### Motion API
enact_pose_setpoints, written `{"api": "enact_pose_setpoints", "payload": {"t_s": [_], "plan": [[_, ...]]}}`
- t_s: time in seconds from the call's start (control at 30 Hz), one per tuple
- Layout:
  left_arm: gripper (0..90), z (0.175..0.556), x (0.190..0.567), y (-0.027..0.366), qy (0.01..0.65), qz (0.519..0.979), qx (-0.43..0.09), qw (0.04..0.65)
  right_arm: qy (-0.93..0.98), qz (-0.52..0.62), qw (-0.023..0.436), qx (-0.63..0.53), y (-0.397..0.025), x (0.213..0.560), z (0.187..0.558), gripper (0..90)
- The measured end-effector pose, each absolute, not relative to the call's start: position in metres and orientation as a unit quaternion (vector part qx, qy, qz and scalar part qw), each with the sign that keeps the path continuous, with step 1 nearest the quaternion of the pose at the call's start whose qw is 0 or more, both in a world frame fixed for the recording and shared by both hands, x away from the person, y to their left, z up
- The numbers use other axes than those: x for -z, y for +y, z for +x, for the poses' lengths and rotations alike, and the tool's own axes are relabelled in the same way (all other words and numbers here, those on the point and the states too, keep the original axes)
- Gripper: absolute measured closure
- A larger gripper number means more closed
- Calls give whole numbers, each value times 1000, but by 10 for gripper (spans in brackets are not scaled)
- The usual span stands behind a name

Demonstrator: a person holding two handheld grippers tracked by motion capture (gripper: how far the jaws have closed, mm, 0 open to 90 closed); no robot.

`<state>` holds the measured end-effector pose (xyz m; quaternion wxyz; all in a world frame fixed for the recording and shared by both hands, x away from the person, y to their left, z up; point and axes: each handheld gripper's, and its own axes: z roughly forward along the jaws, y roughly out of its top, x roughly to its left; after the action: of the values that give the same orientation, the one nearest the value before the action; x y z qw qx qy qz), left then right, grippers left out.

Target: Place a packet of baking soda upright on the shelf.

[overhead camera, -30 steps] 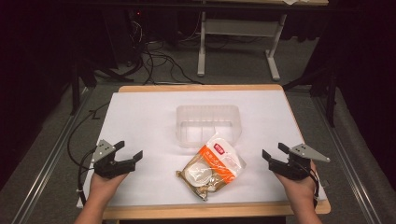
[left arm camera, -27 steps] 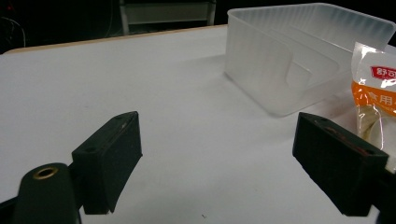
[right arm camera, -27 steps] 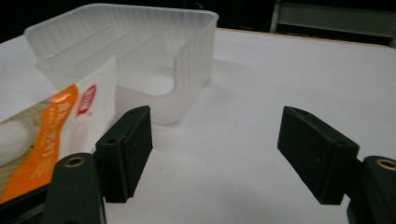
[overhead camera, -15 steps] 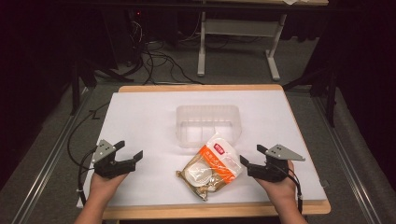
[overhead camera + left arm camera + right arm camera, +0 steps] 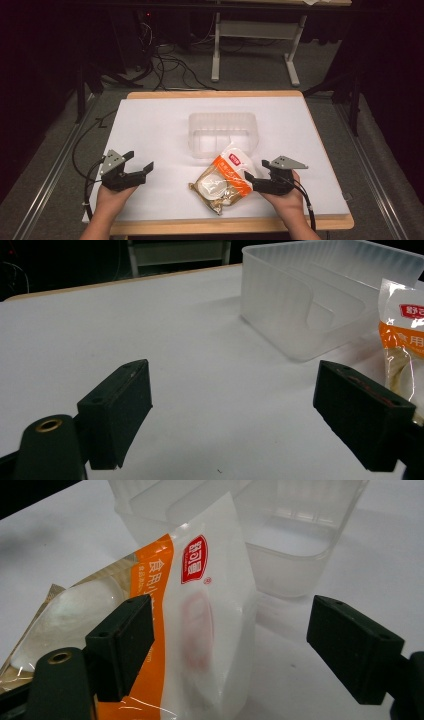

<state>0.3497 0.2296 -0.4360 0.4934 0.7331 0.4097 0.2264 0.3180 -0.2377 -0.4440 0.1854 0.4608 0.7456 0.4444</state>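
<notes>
Two hand-held grippers sit low over the white surface (image 5: 150,130), both with jaws spread and grasping nothing. The right hand-held gripper (image 5: 253,181) straddles the near edge of the orange-and-white food packet (image 5: 221,181), which lies on the surface with its top edge leaning against the clear plastic container (image 5: 222,134). The left hand-held gripper (image 5: 141,167) rests well apart from the packet.
</notes>
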Motion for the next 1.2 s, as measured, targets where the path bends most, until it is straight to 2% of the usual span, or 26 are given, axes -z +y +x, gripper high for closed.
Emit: {"api": "enact_pose_setpoints", "payload": {"t_s": [0.37, 0.53, 0.57, 0.6, 0.63, 0.7, 0.77, 0.97, 1.0, 1.2], "plan": [[163, 350, 436, 229, 409, 734, -228, 492, 750, 463, 158, -444, -230, 453, 322, 189], [163, 350, 436, 229, 409, 734, -229, 491, 753, 464, 138, -445, -227, 458, 323, 270], [163, 350, 436, 229, 409, 734, -230, 491, 751, 464, 129, -452, -228, 459, 323, 321], [163, 350, 436, 229, 409, 734, -230, 491, 751, 464, 129, -452, -228, 459, 323, 321], [163, 350, 436, 229, 408, 735, -230, 490, 751, 463, 121, -456, -228, 460, 323, 383], [163, 350, 436, 228, 407, 736, -230, 490, 750, 462, 118, -458, -229, 461, 323, 404], [164, 349, 436, 228, 406, 736, -231, 489, 749, 459, 109, -464, -230, 461, 323, 476], [164, 349, 436, 228, 406, 737, -232, 489, 747, 457, 108, -470, -231, 460, 322, 558], [164, 349, 436, 228, 406, 737, -232, 488, 746, 455, 107, -474, -233, 459, 322, 594], [164, 349, 436, 227, 404, 739, -233, 486, 745, 453, 102, -480, -234, 458, 321, 641]]}}
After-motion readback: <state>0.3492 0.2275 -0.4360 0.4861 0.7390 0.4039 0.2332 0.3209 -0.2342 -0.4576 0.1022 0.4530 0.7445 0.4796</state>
